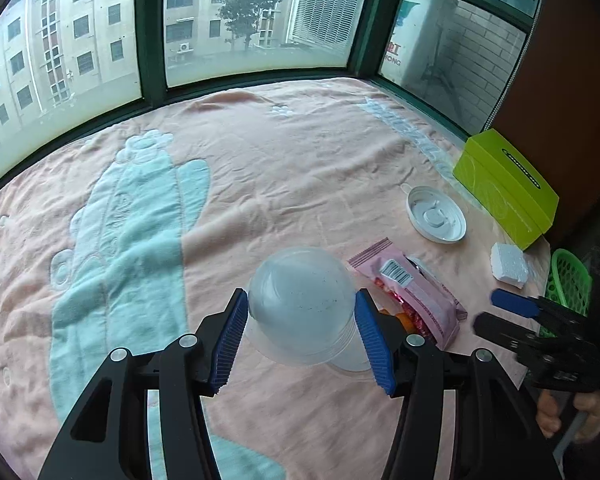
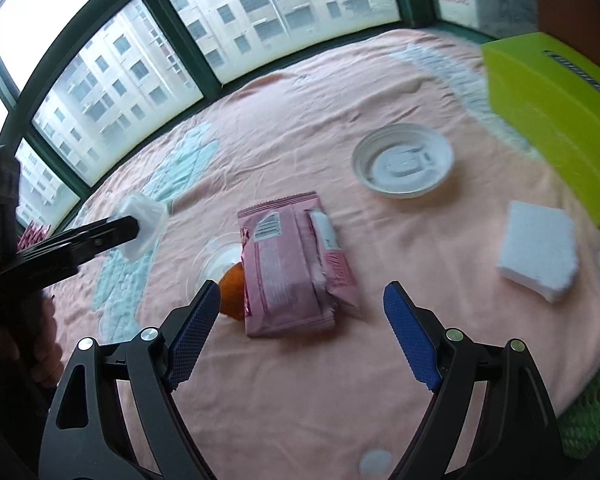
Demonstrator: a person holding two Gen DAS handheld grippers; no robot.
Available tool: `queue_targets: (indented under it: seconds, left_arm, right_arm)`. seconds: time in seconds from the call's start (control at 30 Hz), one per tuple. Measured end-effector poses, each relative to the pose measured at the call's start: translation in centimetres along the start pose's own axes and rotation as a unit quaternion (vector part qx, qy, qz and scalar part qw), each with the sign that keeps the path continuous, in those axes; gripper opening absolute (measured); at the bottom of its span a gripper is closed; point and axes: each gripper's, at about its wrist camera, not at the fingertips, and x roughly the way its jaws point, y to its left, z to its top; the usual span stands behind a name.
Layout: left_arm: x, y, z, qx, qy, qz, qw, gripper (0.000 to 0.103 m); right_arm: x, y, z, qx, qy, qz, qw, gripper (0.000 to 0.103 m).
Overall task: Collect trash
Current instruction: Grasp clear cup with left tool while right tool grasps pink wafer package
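Observation:
My left gripper point(image 1: 302, 296) is shut on a clear plastic cup point(image 1: 304, 304), held upside down a little above the pink blanket point(image 1: 260, 160). In the right wrist view the same cup point(image 2: 142, 226) shows at the tip of the left gripper point(image 2: 136, 224). My right gripper point(image 2: 302, 287) is open with nothing between its fingers, just short of a pink snack wrapper point(image 2: 288, 268). An orange scrap point(image 2: 232, 292) and a clear lid point(image 2: 216, 260) lie against the wrapper's left side. From the left wrist view the right gripper point(image 1: 488, 312) hangs to the right of the wrapper point(image 1: 416, 296).
A white round lid point(image 2: 402, 162) and a white foam block point(image 2: 538, 250) lie on the blanket to the right. A lime-green tissue box point(image 2: 552, 112) stands behind them. A green mesh basket point(image 1: 568, 280) sits past the blanket's right edge. Windows run along the far side.

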Motion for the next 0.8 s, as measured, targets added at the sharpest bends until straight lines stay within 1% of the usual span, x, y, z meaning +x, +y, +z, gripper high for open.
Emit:
queue_targets:
  seconds: [0.17, 0.23, 0.33, 0.47, 0.6, 0.8]
  left_arm:
    - [-0.2, 0.5, -0.2, -0.003, 0.000, 0.002, 1.0000, 0.053]
    - [-0.1, 0.7, -0.3, -0.004, 0.001, 0.001, 1.0000, 0.053]
    - [0.0, 1.1, -0.3, -0.007, 0.001, 0.002, 1.0000, 0.053]
    - [0.5, 1.6, -0.3, -0.013, 0.006, 0.001, 0.9999, 0.053]
    - [0.9, 2.0, -0.4, -0.016, 0.011, 0.000, 0.9998, 0.053]
    - [1.4, 2.2, -0.5, -0.024, 0.016, -0.003, 0.9996, 0.053]
  right_arm:
    - [2.6, 0.4, 0.7, -0.013, 0.018, -0.001, 1.000, 0.083]
    - [3.6, 0.6, 0.8, -0.022, 0.022, -0.012, 0.999, 0.083]
    - [4.8, 0.3, 1.1, -0.021, 0.030, -0.012, 0.999, 0.083]
    - [5.9, 0.0, 1.2, -0.019, 0.037, -0.012, 0.999, 0.083]
    - [6.4, 0.3, 1.4, -0.031, 0.038, -0.014, 0.999, 0.083]
    - [6.4, 0.6, 1.5, -0.037, 0.039, -0.011, 0.998, 0.071]
